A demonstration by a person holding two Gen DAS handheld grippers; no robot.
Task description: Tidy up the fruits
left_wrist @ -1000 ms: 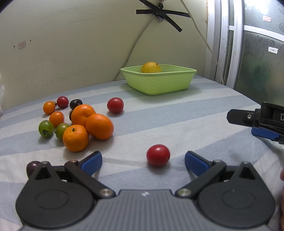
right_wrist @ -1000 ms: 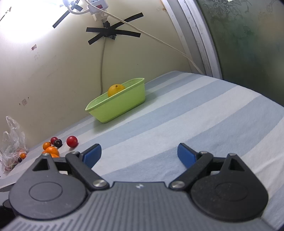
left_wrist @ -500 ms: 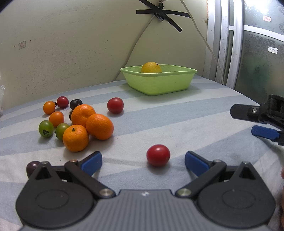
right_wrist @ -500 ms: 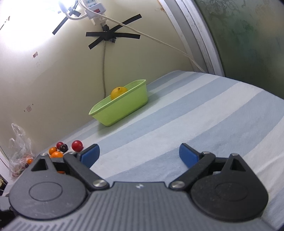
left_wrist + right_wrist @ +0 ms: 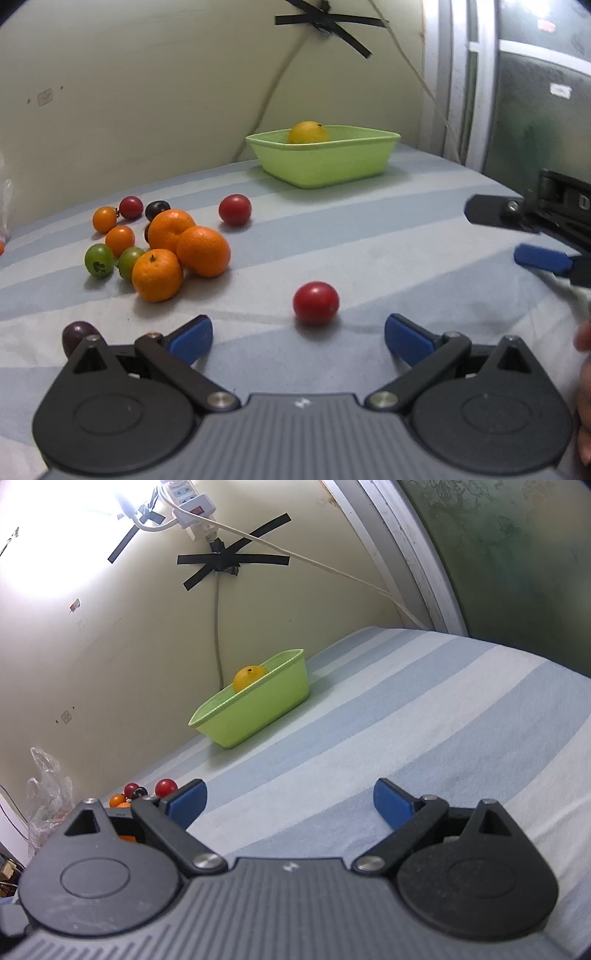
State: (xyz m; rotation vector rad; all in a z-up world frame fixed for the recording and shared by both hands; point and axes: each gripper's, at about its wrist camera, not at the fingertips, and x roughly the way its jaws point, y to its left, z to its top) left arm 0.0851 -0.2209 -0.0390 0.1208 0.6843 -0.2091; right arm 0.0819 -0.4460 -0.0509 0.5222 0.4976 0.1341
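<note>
My left gripper is open and empty, low over the striped cloth, with a red tomato just ahead between its fingers. A pile of three oranges with small orange, green, red and dark tomatoes lies at the left. Another red tomato sits farther back. A green basket at the back holds one orange. My right gripper is open and empty above bare cloth; it also shows in the left wrist view at the right edge. The basket lies ahead of it.
A dark plum-coloured fruit lies by the left gripper's left finger. A wall with taped cables and a power strip stands behind the table. A plastic bag sits at the far left. A glass door frame is at the right.
The right gripper has risen and tilted up, moving right and slightly back in the left wrist view. The left gripper and the fruits have not moved.
</note>
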